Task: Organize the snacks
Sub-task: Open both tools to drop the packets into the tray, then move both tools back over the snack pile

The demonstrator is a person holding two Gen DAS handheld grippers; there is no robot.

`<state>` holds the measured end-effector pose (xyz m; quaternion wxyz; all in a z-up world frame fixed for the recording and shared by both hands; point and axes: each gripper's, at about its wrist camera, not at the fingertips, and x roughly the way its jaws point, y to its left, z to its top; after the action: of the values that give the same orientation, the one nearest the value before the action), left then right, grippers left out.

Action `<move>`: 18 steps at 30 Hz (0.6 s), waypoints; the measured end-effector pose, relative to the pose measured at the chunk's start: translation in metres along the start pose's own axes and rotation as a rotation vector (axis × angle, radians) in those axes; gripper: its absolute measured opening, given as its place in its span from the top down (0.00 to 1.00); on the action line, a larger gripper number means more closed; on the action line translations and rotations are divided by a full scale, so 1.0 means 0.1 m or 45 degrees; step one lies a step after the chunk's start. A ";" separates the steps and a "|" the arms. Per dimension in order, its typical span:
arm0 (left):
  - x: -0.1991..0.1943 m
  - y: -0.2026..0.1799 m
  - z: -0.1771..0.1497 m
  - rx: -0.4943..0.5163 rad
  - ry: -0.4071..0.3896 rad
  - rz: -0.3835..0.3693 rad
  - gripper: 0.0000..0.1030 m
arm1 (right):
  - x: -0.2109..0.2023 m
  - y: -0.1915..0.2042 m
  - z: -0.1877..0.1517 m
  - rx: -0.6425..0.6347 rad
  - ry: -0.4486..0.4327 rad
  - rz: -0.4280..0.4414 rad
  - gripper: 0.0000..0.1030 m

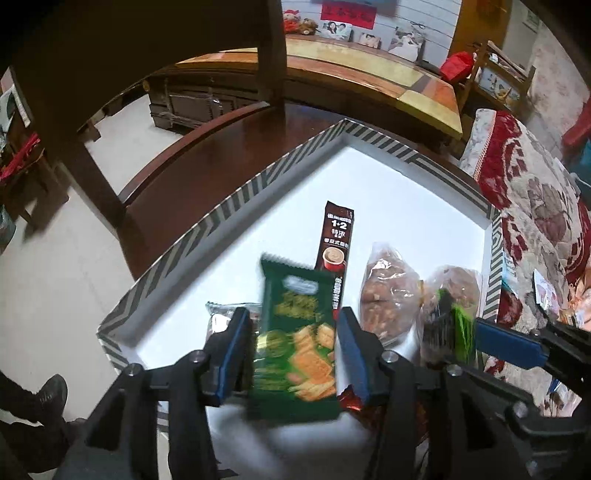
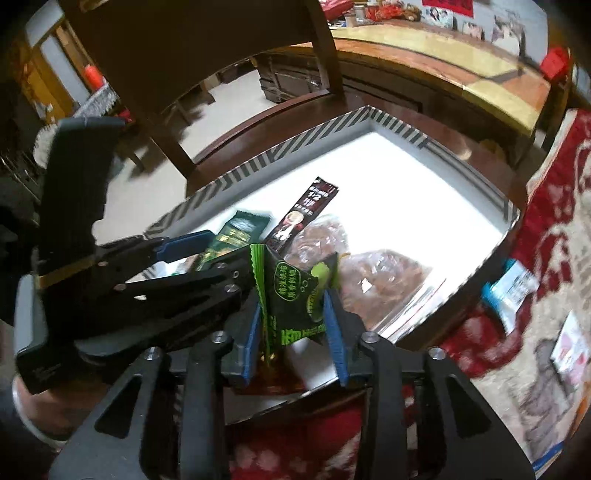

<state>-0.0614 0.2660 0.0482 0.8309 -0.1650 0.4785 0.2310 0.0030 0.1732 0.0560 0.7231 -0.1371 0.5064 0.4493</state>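
Left gripper (image 1: 293, 350): clenched on green cracker packet (image 1: 295, 332), held above the tray (image 1: 236, 199).
Right gripper (image 2: 295, 332): pinching small green sachet (image 2: 291, 295).
Handling: light, crinkly, probably slippery; crackers fragile, so grip edges.

Setting: a lived-in home, I judge a sitting or dining room. I note a dark wooden chair (image 1: 207, 155) on a pale tiled floor (image 1: 55, 280), and a long wooden sideboard (image 1: 332, 62) along the far wall carrying framed family photographs (image 1: 336, 29), a stuffed toy (image 1: 295, 20) and a red paper banner (image 1: 347, 11). A red and cream floral cloth (image 1: 535, 206) covers furniture to my right.
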 end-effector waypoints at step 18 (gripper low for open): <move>-0.71 -0.39 0.11 0.100 -0.256 -0.021 0.14 | -0.96 -0.27 -0.23 0.181 -0.256 0.031 0.55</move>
<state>-0.0635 0.2228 0.1179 0.8824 -0.1121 0.4002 0.2206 0.0019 0.0943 0.1204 0.7726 -0.0335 0.4635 0.4326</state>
